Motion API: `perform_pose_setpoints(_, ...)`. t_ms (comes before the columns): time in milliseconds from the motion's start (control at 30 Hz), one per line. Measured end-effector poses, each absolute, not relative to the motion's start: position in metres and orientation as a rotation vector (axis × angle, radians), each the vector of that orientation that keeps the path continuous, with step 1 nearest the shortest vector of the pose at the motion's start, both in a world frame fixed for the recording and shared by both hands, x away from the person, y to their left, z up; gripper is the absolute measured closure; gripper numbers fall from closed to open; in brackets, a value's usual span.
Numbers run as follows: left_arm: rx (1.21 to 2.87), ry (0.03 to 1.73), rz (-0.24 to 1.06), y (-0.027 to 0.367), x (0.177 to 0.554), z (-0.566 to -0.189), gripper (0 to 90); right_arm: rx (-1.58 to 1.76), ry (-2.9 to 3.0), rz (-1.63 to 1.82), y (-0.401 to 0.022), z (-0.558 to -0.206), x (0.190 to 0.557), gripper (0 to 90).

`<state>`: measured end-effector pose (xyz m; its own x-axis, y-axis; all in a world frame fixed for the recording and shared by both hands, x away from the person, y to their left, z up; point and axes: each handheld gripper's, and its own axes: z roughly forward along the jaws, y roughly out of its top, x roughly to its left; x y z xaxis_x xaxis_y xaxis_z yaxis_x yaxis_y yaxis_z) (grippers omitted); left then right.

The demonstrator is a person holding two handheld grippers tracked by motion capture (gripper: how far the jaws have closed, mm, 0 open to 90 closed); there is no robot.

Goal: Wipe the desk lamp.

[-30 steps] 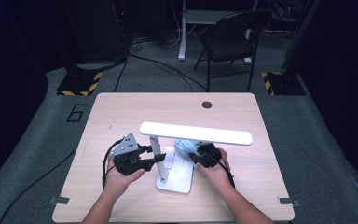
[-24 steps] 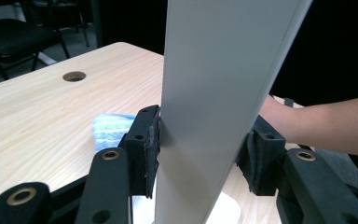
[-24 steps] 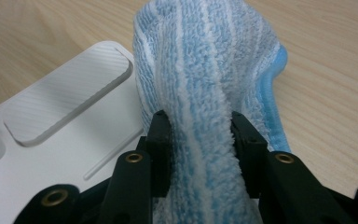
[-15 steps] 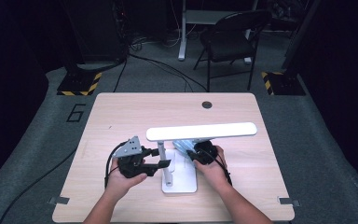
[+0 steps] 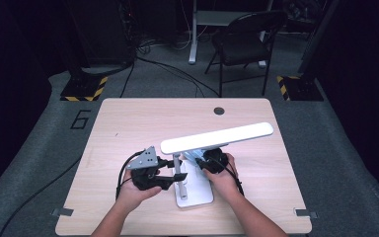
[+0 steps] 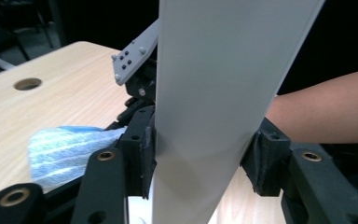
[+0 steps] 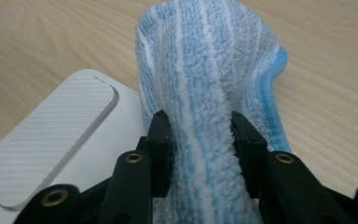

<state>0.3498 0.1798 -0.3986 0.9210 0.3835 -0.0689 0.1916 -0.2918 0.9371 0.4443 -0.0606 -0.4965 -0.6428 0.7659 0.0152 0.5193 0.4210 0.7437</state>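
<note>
Blue cloth [image 7: 205, 93] clenched in right tool [image 7: 200, 135]; left tool [image 6: 200, 154] grips lamp stem [image 6: 214, 93].

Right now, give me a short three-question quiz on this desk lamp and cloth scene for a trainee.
1. True or false: the right gripper is shut on the blue striped cloth.
2. What stands between the left gripper's jaws: A, the lamp arm; B, the cloth; C, a cable?
3. Fill in: the lamp base rests on the ____.

Key: 1 true. 2 A. 3 table.
</note>
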Motion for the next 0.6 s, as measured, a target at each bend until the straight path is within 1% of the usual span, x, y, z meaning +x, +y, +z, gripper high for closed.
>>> perform_pose_setpoints(200, 1.881, 0.430, 0.270, 0.176, 0.345, -0.399, 52.8, 1.139, 2.344, 1.070, -0.063, -0.494, 0.448, 65.5)
perform_pose_setpoints(467, 1.877, 0.471, 0.318, 0.177, 0.346, -0.399, 52.9, 1.191, 2.292, 1.036, -0.074, -0.491, 0.455, 65.5)
perform_pose_setpoints(600, 1.858, 0.518, 0.336, 0.177, 0.347, -0.399, 53.0, 1.229, 2.278, 1.012, -0.078, -0.493, 0.457, 65.3)
